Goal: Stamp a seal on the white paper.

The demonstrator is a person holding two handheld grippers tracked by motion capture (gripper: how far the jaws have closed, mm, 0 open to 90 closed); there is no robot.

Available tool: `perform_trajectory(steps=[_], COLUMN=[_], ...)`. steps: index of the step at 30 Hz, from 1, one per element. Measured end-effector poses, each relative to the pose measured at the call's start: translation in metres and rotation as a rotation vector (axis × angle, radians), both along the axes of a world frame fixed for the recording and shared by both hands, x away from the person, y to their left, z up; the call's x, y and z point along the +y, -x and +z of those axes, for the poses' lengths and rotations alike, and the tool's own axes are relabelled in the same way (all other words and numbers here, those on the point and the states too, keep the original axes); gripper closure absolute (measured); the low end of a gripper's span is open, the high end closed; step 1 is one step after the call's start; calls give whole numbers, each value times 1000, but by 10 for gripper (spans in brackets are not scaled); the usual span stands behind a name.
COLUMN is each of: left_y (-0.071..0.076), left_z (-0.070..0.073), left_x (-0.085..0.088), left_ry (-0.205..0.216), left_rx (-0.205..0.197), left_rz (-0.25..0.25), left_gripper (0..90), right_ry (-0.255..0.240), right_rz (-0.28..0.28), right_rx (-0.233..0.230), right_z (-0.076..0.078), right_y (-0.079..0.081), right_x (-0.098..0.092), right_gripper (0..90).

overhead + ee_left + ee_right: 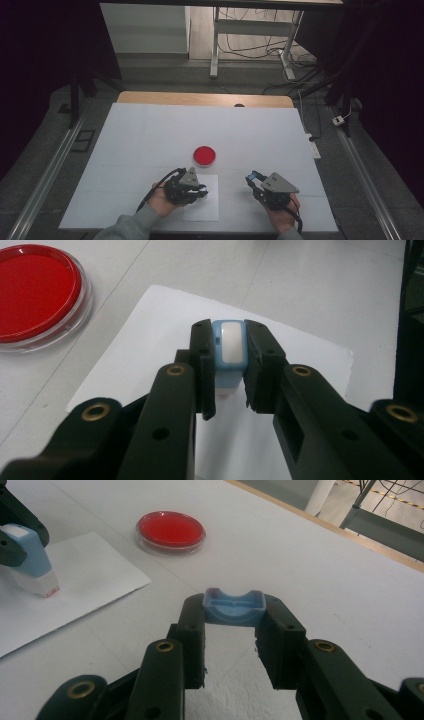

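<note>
The left gripper (230, 385) holds a blue stamp (229, 352) over the white paper (206, 206) — the red ink pad (204, 156) lies just beyond it, unblocked — and the right gripper (231, 640) clamps the blue cap (233, 607) beside the paper.

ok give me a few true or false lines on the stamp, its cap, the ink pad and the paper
1. The left gripper is shut on the blue stamp. True.
2. The right gripper holds the red ink pad. False: it grips the blue cap; the pad sits on the table.
3. The stamp is over the white paper. True.
4. The ink pad lies on the paper. False: it rests beside it, on the table.
</note>
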State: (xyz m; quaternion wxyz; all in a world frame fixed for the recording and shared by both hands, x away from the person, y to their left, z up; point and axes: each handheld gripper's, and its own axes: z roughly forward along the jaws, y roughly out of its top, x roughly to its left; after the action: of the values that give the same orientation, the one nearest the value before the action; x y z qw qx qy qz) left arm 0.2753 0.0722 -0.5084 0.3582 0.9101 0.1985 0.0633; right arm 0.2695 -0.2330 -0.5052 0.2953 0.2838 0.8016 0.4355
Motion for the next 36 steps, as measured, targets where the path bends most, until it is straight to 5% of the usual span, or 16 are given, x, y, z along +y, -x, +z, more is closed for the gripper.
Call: perform_trajectory(steps=[15,19,36], left_y=[0,1,2], left_z=[1,15,51], left_x=[1,7,36], left_ry=[11,103,271], left_rx=[0,-8,-14], left_rz=[5,20,100], left_gripper=[763,761,759], right_ry=[-3,-7,-8], right_rz=[-2,-4,2], right_rx=[-3,-9,-8], right_z=[1,2,2], right_y=[0,1,1], right_x=[0,-1,1], right_gripper=[653,653,653])
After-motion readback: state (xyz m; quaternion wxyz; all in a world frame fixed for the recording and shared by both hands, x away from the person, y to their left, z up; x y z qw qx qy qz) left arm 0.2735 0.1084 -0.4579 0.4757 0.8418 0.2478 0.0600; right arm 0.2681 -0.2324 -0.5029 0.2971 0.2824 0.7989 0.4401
